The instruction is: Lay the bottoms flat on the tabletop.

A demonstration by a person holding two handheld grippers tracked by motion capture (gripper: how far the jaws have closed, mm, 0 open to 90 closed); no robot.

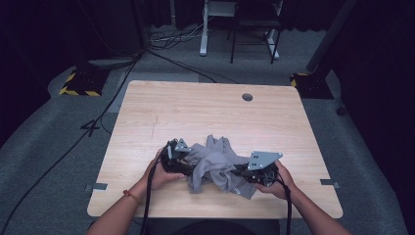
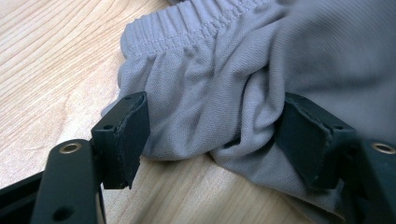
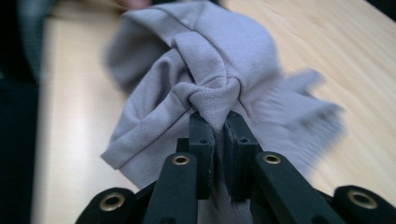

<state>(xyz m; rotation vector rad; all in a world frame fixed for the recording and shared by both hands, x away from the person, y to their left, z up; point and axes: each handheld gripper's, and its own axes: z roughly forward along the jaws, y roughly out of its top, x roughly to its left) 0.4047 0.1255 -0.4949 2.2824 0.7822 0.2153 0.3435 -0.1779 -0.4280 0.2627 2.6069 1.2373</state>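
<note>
On the pale wooden table [image 1: 195,105], toward its near edge, lies a crumpled grey knit garment with an elastic waistband [image 1: 215,164]; the right gripper [image 3: 218,128] is clamped on a fold, seemingly to pull it out, while the left gripper [image 2: 215,135] straddles the cloth, jaws apart, poised to grab.

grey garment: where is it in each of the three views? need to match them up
High view: grey garment crumpled at the table's near middle, between both grippers.
Left gripper view: fills centre and upper right, between open jaws.
Right gripper view: centre, a fold pinched in the jaws.
Shared landmark: light wooden table.
</note>
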